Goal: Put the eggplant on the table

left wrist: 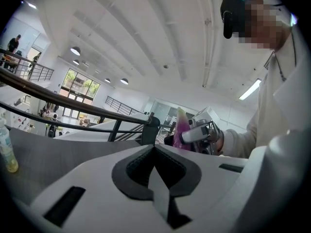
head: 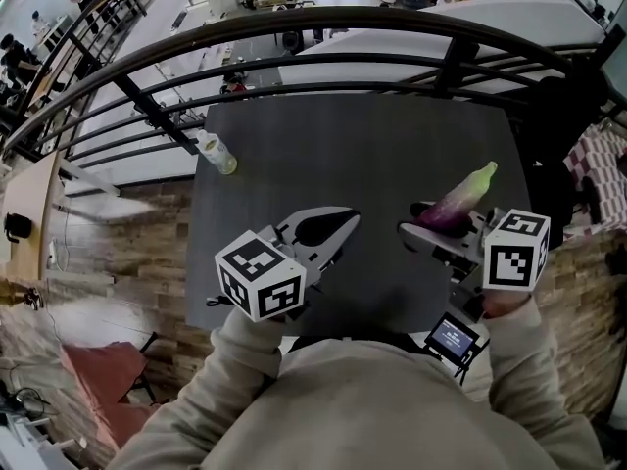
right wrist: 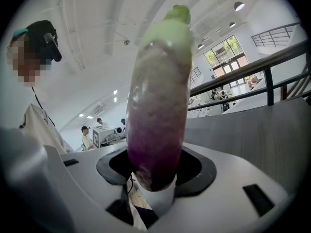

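Observation:
The eggplant (head: 460, 201), purple at the base and pale green at the tip, is held above the right side of the dark grey table (head: 372, 135). My right gripper (head: 431, 229) is shut on its purple end. In the right gripper view the eggplant (right wrist: 160, 96) stands up between the jaws of the right gripper (right wrist: 154, 181), its green tip pointing away. My left gripper (head: 338, 225) hovers over the table's near middle, shut with nothing in it. The left gripper view shows its jaws (left wrist: 154, 149) closed together, with the eggplant (left wrist: 181, 129) in the right gripper (left wrist: 199, 132) beyond them.
A small yellowish bottle (head: 217, 152) stands at the table's far left corner, also seen as the bottle (left wrist: 6, 152) at the left gripper view's left edge. A dark metal railing (head: 343, 27) curves behind the table. A small screen device (head: 451, 339) sits by the near right edge.

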Tool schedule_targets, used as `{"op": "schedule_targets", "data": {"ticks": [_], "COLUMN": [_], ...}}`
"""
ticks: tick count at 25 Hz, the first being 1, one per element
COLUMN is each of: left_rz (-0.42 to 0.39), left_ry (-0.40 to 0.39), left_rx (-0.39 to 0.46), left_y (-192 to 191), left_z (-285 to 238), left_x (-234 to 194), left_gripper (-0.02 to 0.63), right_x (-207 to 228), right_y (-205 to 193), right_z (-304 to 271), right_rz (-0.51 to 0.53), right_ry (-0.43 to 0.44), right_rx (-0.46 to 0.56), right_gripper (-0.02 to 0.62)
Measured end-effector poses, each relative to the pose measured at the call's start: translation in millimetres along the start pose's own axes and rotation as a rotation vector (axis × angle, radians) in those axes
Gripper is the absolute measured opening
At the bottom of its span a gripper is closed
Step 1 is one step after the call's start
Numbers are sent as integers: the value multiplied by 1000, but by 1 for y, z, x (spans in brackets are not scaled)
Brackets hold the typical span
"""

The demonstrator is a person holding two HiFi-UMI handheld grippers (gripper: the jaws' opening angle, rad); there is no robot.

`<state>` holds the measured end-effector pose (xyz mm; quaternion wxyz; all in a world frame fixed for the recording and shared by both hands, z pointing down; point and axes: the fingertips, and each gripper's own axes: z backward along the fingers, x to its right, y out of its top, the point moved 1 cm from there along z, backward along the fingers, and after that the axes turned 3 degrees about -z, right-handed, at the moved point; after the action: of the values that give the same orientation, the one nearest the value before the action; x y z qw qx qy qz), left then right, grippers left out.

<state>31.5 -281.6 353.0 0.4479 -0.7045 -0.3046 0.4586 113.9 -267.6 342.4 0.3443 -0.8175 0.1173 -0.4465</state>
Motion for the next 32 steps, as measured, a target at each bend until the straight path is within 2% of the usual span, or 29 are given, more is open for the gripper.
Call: {"op": "schedule_targets", "data": {"ticks": [15, 32], "left_rz": [99, 188], "left_ry": [53, 110], "left_rx": [-67, -83], "left_y": [-56, -106], "left_z": [4, 7], "left_x": [-22, -46], "left_gripper": [6, 6], "right_x": [30, 65], "right_y": [-27, -70], "right_z": [-13, -43], "right_rz": [-66, -147], "right_ry": [-30, -31], "right_rx": [-39, -148], "right_gripper": [225, 226]}}
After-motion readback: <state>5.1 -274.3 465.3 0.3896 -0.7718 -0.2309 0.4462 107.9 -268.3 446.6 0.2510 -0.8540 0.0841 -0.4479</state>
